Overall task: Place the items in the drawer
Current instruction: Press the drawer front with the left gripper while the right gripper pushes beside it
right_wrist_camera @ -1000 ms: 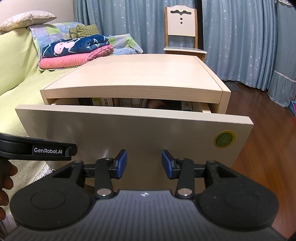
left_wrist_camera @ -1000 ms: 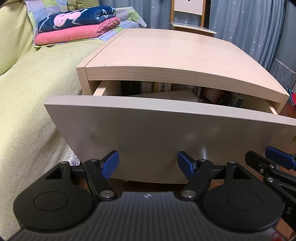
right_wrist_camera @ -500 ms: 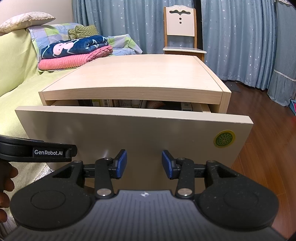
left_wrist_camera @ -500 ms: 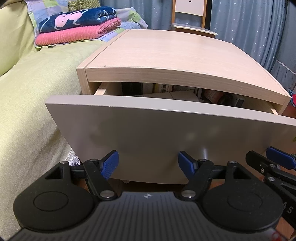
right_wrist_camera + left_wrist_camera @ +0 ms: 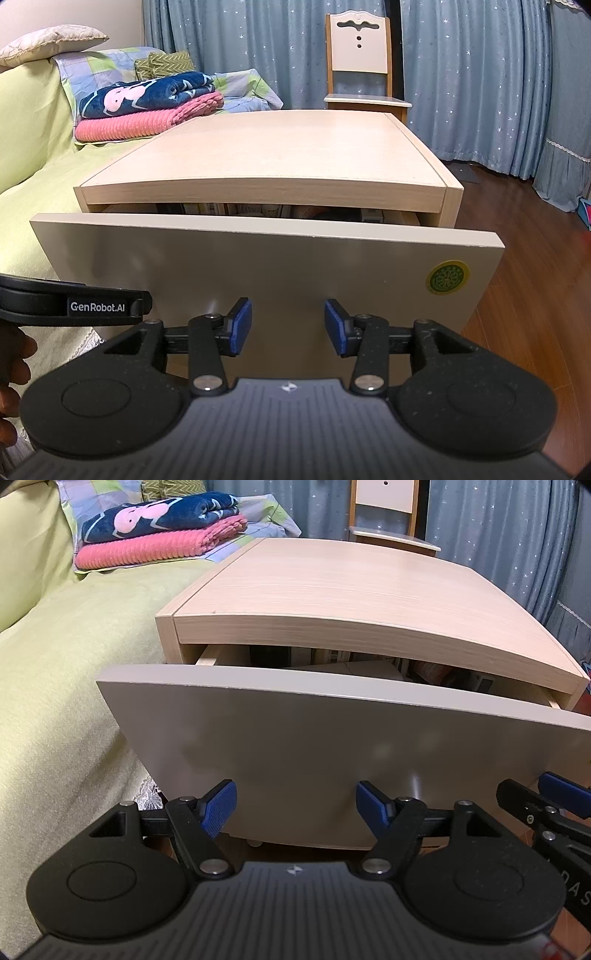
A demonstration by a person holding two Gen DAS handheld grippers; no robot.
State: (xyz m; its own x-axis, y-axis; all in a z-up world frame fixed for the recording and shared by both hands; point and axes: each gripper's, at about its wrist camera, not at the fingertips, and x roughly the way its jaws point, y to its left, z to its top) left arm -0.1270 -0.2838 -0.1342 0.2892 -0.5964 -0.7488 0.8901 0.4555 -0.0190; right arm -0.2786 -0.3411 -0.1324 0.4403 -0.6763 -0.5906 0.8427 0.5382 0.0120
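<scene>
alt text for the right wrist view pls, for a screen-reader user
The open, empty right gripper faces the pale front panel of a partly open drawer in a light wood cabinet, with packed items just visible inside. The left gripper juts in at left; a bed with folded blankets and a chair stand behind.

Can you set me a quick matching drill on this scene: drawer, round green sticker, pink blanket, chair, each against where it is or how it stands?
Things:
1. drawer
2. round green sticker
3. pink blanket
4. chair

Places or states:
A. folded on the bed, under a navy blanket
B. behind the nightstand, against the curtains
C. pulled partly open, items visible inside
D. on the drawer front, near its right end

Pairs: 1-C, 2-D, 3-A, 4-B
</scene>
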